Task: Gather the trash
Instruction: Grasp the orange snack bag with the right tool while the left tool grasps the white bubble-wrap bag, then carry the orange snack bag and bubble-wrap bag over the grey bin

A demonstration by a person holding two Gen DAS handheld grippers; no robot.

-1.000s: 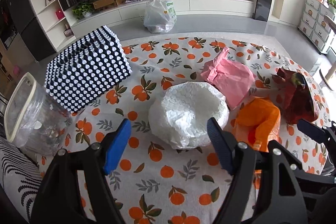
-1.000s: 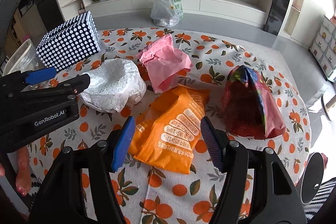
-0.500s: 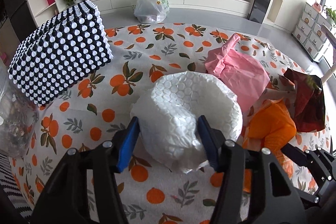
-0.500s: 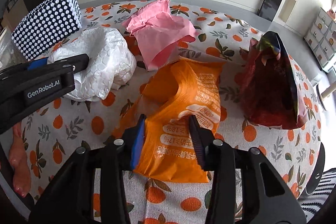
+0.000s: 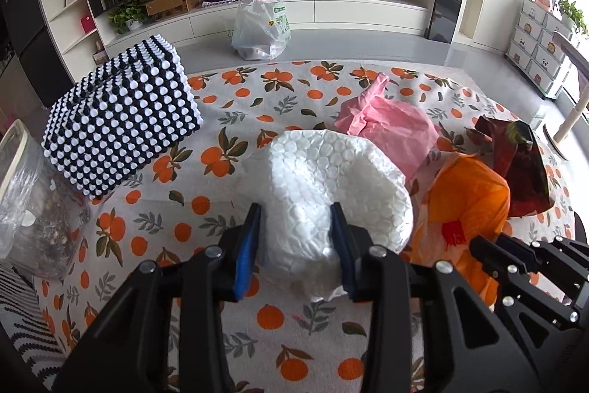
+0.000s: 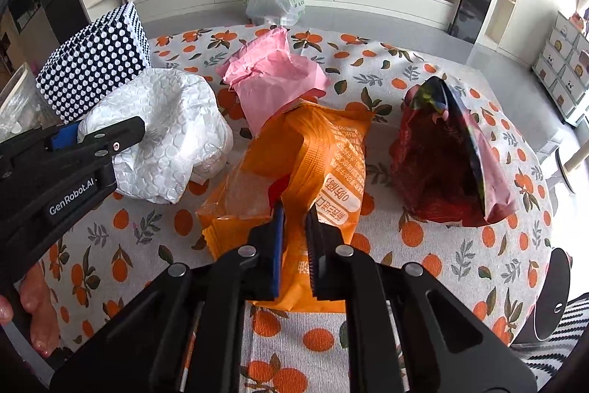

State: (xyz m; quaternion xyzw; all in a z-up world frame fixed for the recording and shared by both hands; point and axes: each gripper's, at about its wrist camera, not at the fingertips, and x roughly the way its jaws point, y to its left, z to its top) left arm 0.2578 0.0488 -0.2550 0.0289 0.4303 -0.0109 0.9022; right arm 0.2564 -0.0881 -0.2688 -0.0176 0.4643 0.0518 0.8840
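A second ago both pairs of jaws stood wide above the trash; they have just been closing. The left gripper [image 5: 294, 234] now clamps the white bubble wrap [image 5: 331, 179], and the right gripper [image 6: 294, 231] pinches a fold of the orange bag [image 6: 313, 153]. Both point steeply down at the orange-print cloth [image 5: 176, 231]. The pink bag [image 6: 272, 80] lies farther back, the red bag [image 6: 441, 153] on the right.

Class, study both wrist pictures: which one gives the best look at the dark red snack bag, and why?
The right wrist view: the dark red snack bag stands whole and unobstructed, its open top and side clear. The left wrist view shows only part of it at the right edge, behind the orange snack bag.
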